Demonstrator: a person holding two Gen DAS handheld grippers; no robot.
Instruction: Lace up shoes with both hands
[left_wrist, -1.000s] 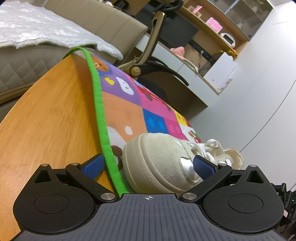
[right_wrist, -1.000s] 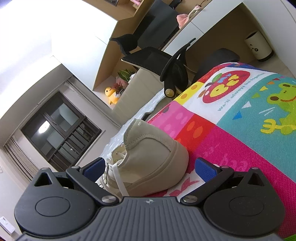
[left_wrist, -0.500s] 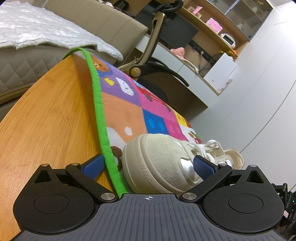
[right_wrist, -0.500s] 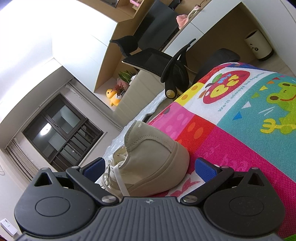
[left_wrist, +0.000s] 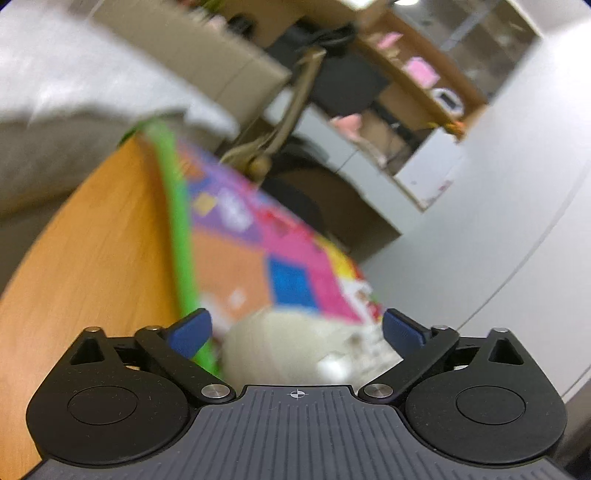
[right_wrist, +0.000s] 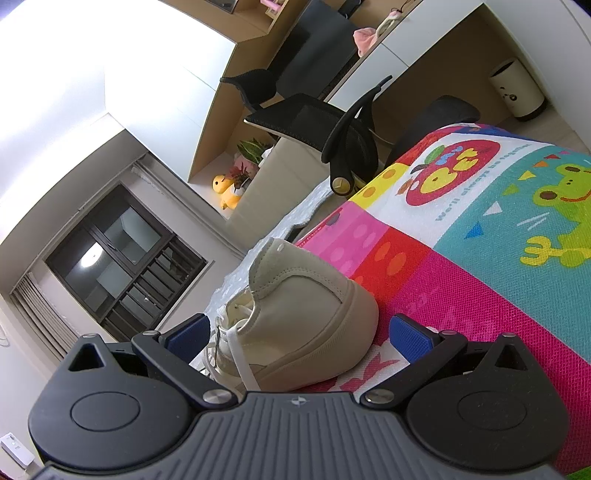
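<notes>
- Between the blue pads of your left gripper (left_wrist: 297, 328) sits the toe of the cream shoe (left_wrist: 295, 347), but the pads do not touch it; the jaws are wide and are closing a little at this moment.
- Your left view is blurred, so the laces cannot be read well there.
- Your right gripper (right_wrist: 297, 332) is released too: its jaws stand wide, with the heel end of the same shoe (right_wrist: 303, 314) between them and a gap on both sides.
- One white lace (right_wrist: 240, 354) hangs down the side of the shoe, near the left pad of your right gripper.
- Under the shoe lies a colourful play mat (right_wrist: 480, 258) with cartoon pictures; its green border (left_wrist: 181, 236) runs along the wooden table top (left_wrist: 92, 258).
- Farther out, you can see a black office chair (right_wrist: 332, 122), a desk with shelves, and a small white bin (right_wrist: 517, 90) on the floor.
</notes>
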